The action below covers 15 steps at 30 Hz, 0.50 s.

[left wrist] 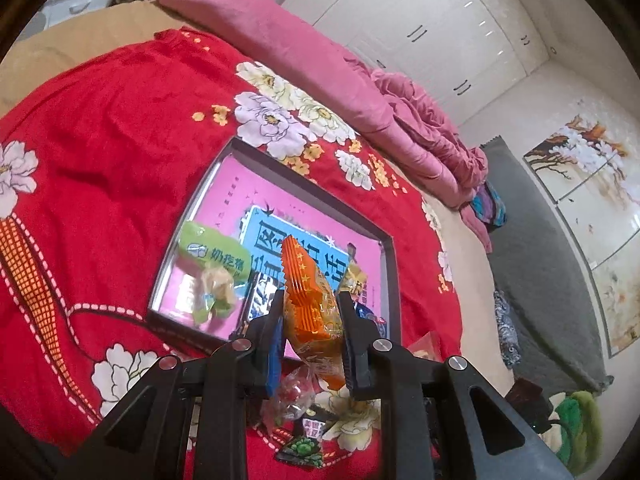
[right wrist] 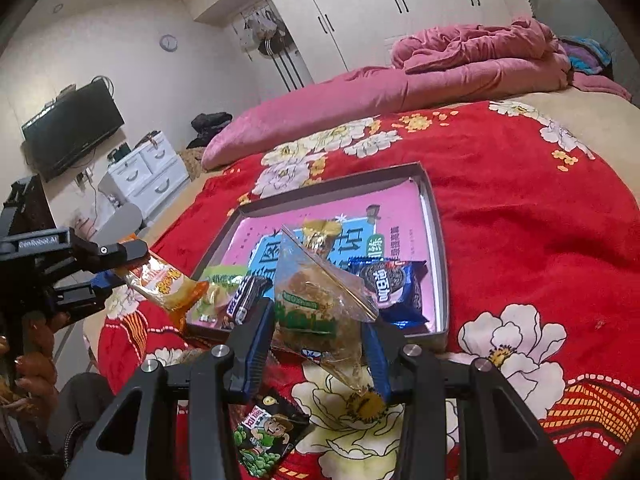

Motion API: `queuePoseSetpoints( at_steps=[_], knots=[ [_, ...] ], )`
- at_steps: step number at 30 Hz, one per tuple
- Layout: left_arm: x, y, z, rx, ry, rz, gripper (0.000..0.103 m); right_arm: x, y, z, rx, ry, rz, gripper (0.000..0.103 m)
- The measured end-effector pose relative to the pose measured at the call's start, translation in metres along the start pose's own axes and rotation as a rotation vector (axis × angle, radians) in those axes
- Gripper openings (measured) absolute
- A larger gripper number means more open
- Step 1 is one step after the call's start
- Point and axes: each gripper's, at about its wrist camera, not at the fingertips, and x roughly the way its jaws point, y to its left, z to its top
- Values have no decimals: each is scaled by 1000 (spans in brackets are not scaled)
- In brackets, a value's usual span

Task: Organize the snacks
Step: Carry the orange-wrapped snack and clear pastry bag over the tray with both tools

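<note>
An orange snack packet (left wrist: 310,312) is being gripped by the left gripper (left wrist: 311,332), its fingers closed narrowly onto the wrapper's sides, with the crimped end standing up past the fingertips; in the right wrist view the same packet (right wrist: 164,282) is being held out above the near left corner of the tray (right wrist: 436,248), and orange lettering on it is not being resolved. A clear bag holding a brown pastry (right wrist: 320,300) is being clamped by the right gripper (right wrist: 320,336), the jaws partly closed against its two sides and a green label band with unreadable print lying just ahead of the fingertips. Ahead of both claws the shallow grey-walled tray is lying on the red floral blanket (right wrist: 520,208), its pink floor being covered by a blue panel of large Chinese characters. Inside it, beyond the right claw, a blue Oreo pack (right wrist: 386,288) printed with Chinese characters is lying toward the right, and a dark wrapped bar (right wrist: 246,294) toward the left. A green pouch (left wrist: 212,250) bearing white characters is resting ahead and to the left of the left claw. Below the right claw, outside the tray, a black packet (right wrist: 266,436) with a cartoon figure and green peas is lying on the blanket.
</note>
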Motion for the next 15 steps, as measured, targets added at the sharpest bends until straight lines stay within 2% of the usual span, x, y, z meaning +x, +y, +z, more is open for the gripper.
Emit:
queuePoseSetpoints(
  at_steps=[15],
  knots=[
    [27, -1, 2, 28, 11, 42, 24, 0, -16, 18, 38, -58, -18, 43]
  ],
)
